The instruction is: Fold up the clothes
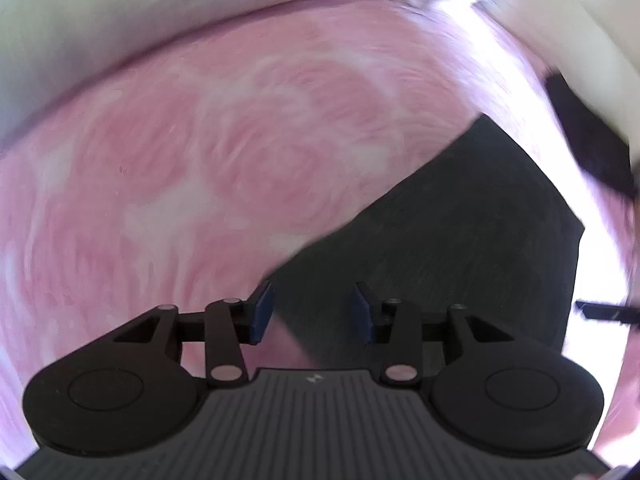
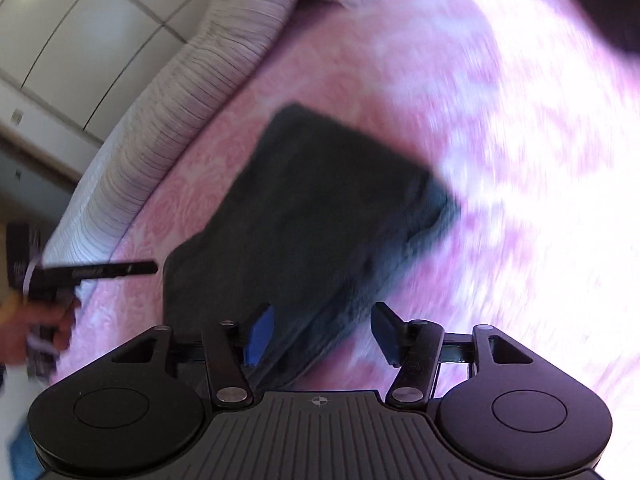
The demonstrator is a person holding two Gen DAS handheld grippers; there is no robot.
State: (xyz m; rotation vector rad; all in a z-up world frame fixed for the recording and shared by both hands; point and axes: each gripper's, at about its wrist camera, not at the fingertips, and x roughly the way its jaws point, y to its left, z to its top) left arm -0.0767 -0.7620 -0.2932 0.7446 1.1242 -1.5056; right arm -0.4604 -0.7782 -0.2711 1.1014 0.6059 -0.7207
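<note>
OK, left gripper part open, nothing between the blue pads, hovering over the corner of the folded dark garment. Right gripper wider, jaws straddling the garment's near edge, pads not pressing it. Garment lies flat on the pink bedspread, near the bed's striped side edge. Both views motion-blurred.

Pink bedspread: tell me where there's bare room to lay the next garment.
Free: the wide pink bedspread between the folded dark garment and the pale pillow. Crowded: around the garment, where the left gripper and right gripper stand open.
</note>
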